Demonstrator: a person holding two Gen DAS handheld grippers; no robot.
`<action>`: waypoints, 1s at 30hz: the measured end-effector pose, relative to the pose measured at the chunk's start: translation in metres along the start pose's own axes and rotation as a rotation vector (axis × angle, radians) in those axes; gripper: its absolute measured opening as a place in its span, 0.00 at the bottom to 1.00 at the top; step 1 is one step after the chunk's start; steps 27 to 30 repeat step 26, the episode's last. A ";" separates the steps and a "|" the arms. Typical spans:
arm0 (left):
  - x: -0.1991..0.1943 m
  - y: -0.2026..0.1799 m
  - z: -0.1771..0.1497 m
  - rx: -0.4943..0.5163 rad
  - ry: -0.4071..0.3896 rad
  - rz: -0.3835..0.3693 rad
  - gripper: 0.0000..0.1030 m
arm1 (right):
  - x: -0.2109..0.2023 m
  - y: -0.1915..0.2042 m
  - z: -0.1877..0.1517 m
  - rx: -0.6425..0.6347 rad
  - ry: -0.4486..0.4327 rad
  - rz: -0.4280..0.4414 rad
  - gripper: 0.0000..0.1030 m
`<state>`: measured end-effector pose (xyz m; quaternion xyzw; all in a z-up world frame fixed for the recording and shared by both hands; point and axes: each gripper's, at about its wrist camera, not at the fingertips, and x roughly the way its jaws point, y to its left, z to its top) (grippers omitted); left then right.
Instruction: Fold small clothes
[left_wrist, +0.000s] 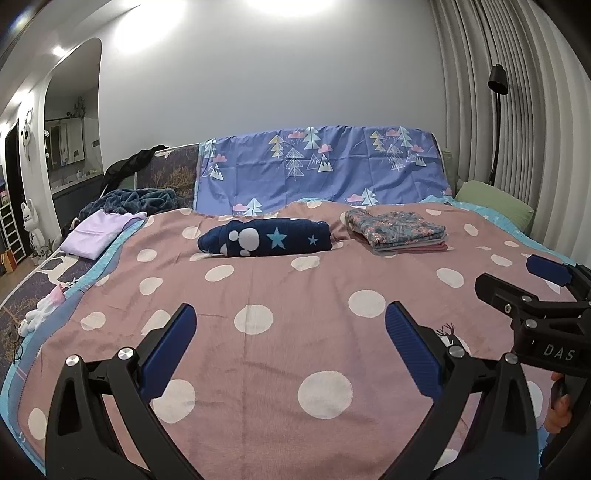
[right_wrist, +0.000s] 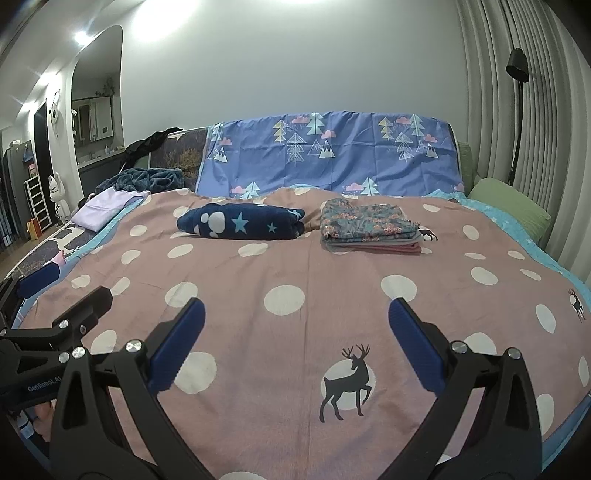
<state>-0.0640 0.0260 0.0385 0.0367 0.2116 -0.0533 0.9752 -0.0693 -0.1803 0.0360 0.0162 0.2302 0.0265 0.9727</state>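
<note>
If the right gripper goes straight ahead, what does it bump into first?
Probably the pink dotted blanket, since the open right gripper hovers low over it. Farther along sits the floral folded stack, though depth is hard to judge.

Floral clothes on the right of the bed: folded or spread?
Folded. The floral clothes sit as a flat, squared stack, layered edges showing along the front, on the dotted blanket.
</note>
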 end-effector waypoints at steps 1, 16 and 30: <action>0.001 0.001 -0.001 -0.004 0.000 0.002 0.99 | 0.001 0.000 0.000 0.001 0.001 -0.001 0.98; 0.010 0.000 -0.006 -0.006 0.018 -0.007 0.99 | 0.007 0.005 -0.004 -0.011 0.015 -0.009 0.98; 0.013 0.000 -0.008 -0.002 0.024 -0.010 0.99 | 0.010 0.005 -0.005 -0.006 0.022 -0.013 0.98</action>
